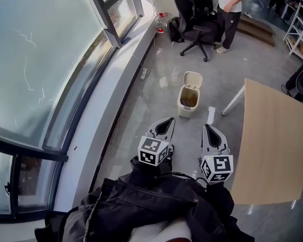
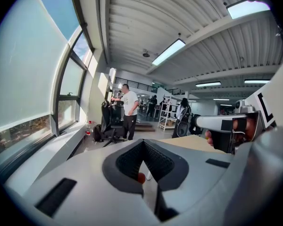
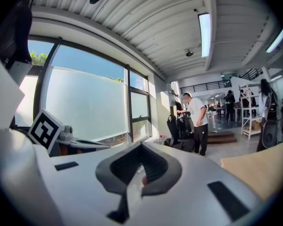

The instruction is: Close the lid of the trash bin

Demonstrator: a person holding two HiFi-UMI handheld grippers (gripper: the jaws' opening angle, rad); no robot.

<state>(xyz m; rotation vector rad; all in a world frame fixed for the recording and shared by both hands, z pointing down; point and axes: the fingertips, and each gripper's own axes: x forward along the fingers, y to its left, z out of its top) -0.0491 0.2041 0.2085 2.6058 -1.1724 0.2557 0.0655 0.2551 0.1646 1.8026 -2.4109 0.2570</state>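
Item, centre of my head view: a small cream plastic trash bin (image 1: pixel 188 103) on the glossy grey floor (image 1: pixel 156 97), its hinged lid (image 1: pixel 193 78) standing open. Lower centre, apart from the bin: my left gripper (image 1: pixel 168 121) and right gripper (image 1: pixel 207 129), fingers together on both, nothing between them. Right side: a light wooden desk (image 1: pixel 272 140).

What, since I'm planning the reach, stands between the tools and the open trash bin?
Nothing visible: bare floor runs from the left tool and right tool to the trash bin. The table leg and a small white object lie to its right, off the path.
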